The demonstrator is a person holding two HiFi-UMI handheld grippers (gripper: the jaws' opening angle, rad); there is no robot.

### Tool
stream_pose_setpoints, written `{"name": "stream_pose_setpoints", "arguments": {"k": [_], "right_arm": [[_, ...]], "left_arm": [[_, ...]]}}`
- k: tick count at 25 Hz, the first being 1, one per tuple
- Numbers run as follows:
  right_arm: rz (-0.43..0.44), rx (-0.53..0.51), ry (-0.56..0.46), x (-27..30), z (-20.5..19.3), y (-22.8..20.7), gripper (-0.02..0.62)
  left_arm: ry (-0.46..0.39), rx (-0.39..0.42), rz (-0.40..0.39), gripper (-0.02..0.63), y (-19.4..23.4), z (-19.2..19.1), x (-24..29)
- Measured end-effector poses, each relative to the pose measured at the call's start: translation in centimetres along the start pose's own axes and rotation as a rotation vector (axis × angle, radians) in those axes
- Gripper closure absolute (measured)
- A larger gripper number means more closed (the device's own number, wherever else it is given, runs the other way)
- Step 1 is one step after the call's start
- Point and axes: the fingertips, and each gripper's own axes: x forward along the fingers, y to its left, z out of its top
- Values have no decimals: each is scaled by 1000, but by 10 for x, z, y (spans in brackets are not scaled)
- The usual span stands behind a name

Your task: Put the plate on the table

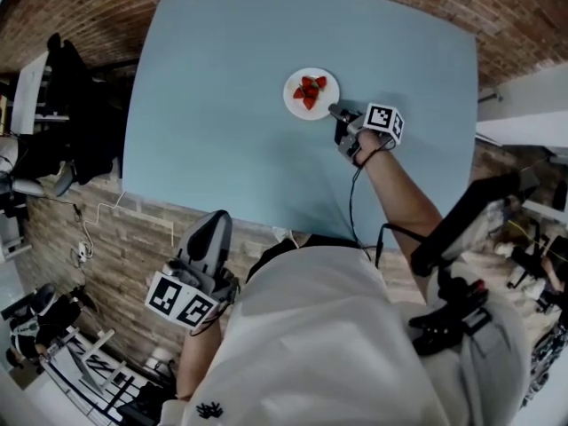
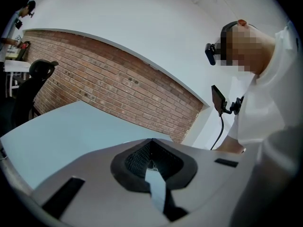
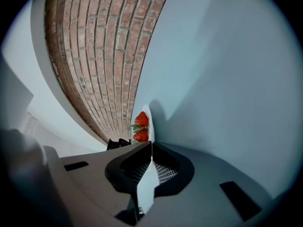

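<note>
Pale blue table (image 1: pixel 222 105) fills the head view. Nearest, off its near edge beside the white shirt (image 1: pixel 337 344), the left gripper (image 1: pixel 216 216) hangs with its 2 jaws pressed together on nothing. Its own view alone shows a black chair (image 2: pixel 40 72) and a brick wall (image 2: pixel 118 86) past the tabletop. Farther out, the right gripper (image 1: pixel 336 111) pinches the rim of the white plate (image 1: pixel 291 98) at the table's far right part. From above, the plate's round face carries strawberries (image 1: pixel 309 90). The right gripper view catches it edge-on with 2 berries showing, and the gripper's grey body hides its near rim. Whether its base touches the table I cannot tell.
</note>
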Motion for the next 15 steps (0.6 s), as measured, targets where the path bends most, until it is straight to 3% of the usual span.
{"name": "stream_pose_setpoints", "arguments": {"k": [10,15], "right_arm": [[-68,-90,-9,2,3,1,576],[-124,-160,-6,4,7,0,499]], "left_arm": [[2,32,-22,604,-7,-2,1],[7,7,-24,604,-3,-6,-1]]}}
